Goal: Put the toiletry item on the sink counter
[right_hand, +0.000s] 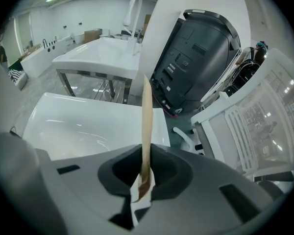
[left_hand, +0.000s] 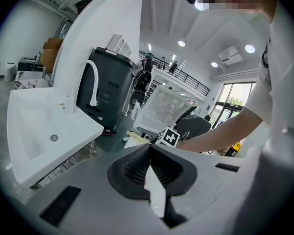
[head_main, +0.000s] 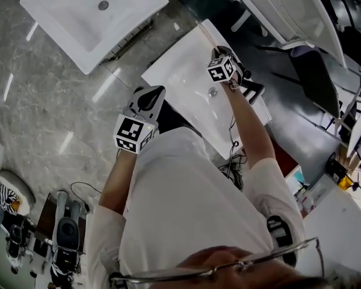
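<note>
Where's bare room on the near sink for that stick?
The sink is bare all round the drain, widest toward the other sink; the rim on that side is bare too. Crowded: cables by its near edge, and the right gripper, jaws holding the stick, above the drain.

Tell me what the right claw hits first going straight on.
Probably the white sink below: the right claw holds a stick whose tip would touch it first, though depth is unclear.
</note>
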### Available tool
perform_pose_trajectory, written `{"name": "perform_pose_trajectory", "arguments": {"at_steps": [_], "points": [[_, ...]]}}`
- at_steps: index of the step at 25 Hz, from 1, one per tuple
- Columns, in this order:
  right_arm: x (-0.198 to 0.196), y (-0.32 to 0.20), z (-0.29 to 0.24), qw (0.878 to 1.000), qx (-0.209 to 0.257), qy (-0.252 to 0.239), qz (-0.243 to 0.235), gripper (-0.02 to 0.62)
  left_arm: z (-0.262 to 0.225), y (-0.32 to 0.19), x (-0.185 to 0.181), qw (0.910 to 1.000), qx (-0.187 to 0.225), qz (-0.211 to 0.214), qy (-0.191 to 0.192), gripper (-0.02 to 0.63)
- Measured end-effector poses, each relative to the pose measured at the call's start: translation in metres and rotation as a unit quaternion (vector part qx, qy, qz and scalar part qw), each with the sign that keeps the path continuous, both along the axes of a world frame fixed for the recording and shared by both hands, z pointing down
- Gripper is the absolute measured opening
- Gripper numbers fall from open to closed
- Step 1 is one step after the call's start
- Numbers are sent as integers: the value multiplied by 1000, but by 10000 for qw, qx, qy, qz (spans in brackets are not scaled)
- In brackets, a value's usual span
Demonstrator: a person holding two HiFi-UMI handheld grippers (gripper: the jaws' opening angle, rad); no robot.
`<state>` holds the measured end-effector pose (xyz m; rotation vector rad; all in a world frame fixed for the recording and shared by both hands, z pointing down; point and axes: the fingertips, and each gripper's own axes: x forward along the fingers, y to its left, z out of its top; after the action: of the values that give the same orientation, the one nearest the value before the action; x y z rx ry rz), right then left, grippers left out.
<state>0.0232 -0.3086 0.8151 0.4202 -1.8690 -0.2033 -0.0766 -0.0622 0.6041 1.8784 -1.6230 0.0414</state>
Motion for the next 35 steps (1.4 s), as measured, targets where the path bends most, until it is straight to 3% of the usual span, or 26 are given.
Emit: {"name": "perform_pose_trajectory", "arguments": {"at_steps": [7,14,24,35], "points": [[-5,-8,22,9997,-92,237,-7,43,7,2,-6,9999,-109,-30,20,5],[5,-27,34,9981,-18,552,276,52,9,0,-9,9999,-146,-68,38,5],[4,-22,41,9974,-442,426,387,172,9,-3,-12,9998,-187,-70,34,5],[-3,-15,25,9981,-465,151,364,193,3,-10,-13,9999,-114,83,-17,5]]}}
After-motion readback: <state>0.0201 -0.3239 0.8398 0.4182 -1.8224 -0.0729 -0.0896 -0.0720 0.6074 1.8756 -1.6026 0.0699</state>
